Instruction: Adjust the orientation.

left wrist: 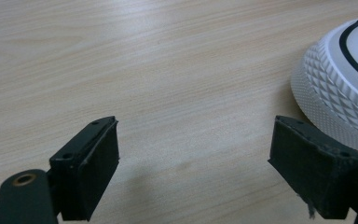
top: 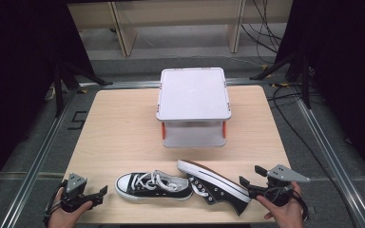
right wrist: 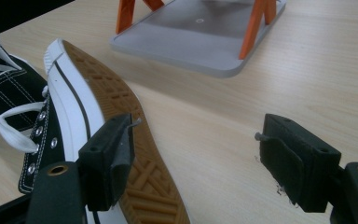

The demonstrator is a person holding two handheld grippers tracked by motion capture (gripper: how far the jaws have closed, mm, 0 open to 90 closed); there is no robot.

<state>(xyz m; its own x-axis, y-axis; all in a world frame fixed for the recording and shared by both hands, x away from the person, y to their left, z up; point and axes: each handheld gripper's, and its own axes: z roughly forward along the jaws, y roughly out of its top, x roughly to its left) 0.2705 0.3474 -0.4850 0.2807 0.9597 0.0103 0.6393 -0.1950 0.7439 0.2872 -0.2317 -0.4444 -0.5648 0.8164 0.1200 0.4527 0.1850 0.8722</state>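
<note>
The right gripper (top: 248,184), jaws spread, should close squarely on the tipped shoe's (top: 214,184) sole at nine o'clock.

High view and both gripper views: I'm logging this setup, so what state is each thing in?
Upright black canvas sneaker with white laces: standing on its sole, laced.
Tipped black canvas sneaker with brown sole: lying on its side, sole showing.
Grey two-tier rack with orange posts: upright, both shelves bare.
Left gripper: open, holding nothing.
Right gripper: open, beside the tipped sneaker's sole.
</note>
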